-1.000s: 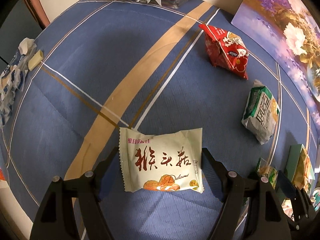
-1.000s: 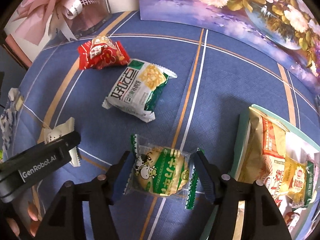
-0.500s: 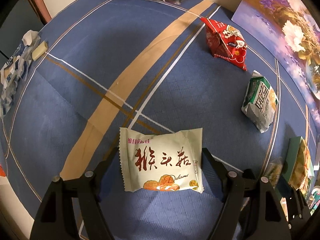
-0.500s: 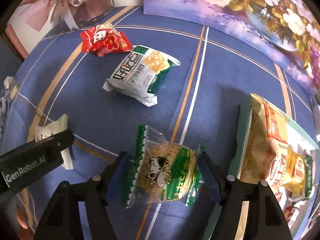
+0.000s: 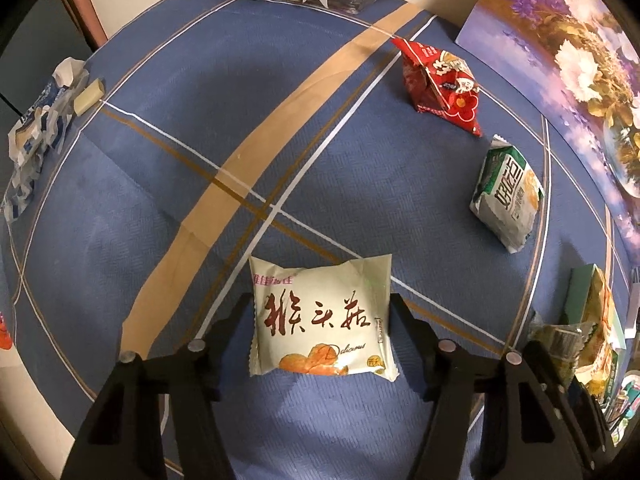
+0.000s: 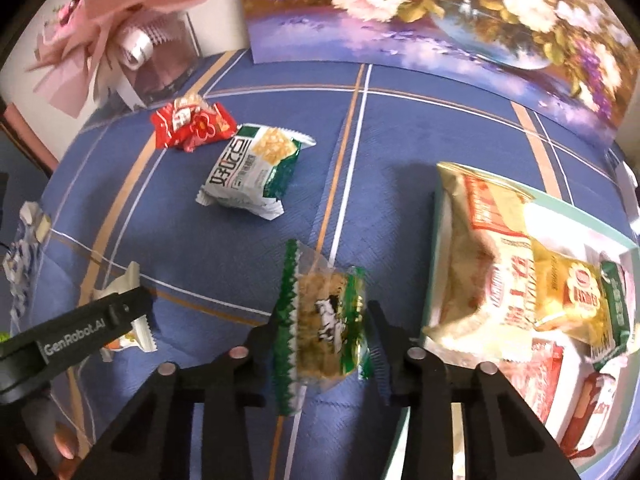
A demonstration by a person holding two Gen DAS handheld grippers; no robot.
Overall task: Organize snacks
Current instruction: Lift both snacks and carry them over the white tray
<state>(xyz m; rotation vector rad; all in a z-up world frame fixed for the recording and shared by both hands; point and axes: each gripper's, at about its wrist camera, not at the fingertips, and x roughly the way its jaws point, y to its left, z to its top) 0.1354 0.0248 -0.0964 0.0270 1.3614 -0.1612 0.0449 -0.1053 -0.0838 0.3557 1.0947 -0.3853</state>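
My left gripper (image 5: 322, 316) is shut on a cream snack packet with red characters (image 5: 320, 312) and holds it above the blue cloth. My right gripper (image 6: 324, 320) is shut on a green and clear cow-print cake packet (image 6: 324, 324), lifted and tilted, just left of the teal tray (image 6: 434, 240). The tray holds several snack bags (image 6: 492, 264). A red packet (image 5: 442, 84) and a green-white cracker packet (image 5: 506, 194) lie on the cloth; both show in the right wrist view, red (image 6: 192, 126) and green-white (image 6: 252, 170).
A flower painting (image 6: 440, 12) stands at the back. A clear box with pink ribbon (image 6: 132, 48) sits at the back left. Crumpled wrappers (image 5: 36, 136) lie at the table's left edge. The left gripper's body (image 6: 76, 340) shows in the right wrist view.
My right gripper has lifted the cow-print packet off the cloth and carried it toward the tray, the packet tilting upright. My left gripper has risen and moved with the cream packet held.
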